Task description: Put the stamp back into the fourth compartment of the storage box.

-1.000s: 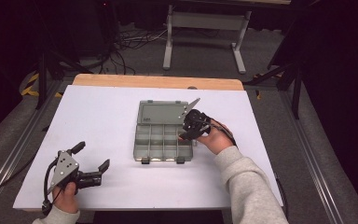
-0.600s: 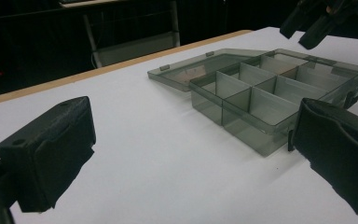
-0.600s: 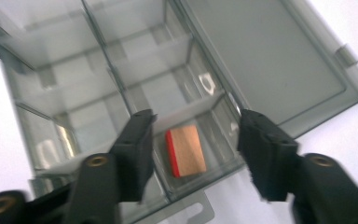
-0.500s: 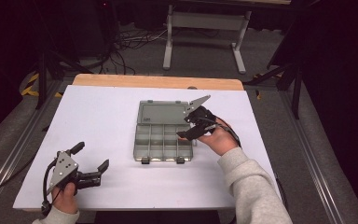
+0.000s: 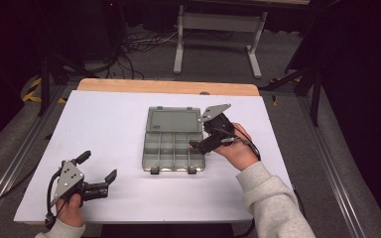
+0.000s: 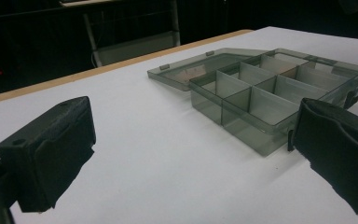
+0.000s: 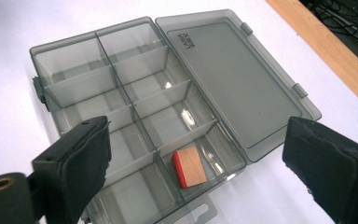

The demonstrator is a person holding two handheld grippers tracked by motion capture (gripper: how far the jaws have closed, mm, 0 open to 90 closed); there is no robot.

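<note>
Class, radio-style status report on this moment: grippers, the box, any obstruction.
Left gripper open, low near table edge. Right gripper open above organizer box. Lid flat open; small wooden block in one compartment. Nothing in the way.

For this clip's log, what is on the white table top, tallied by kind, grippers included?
Clear grey plastic compartment box, lid open flat: 1
Small wooden block with a red edge, in a compartment of the box: 1
Hand-held two-jaw grippers, both with jaws apart: 2 (left gripper, right gripper)
Total: 4
</note>
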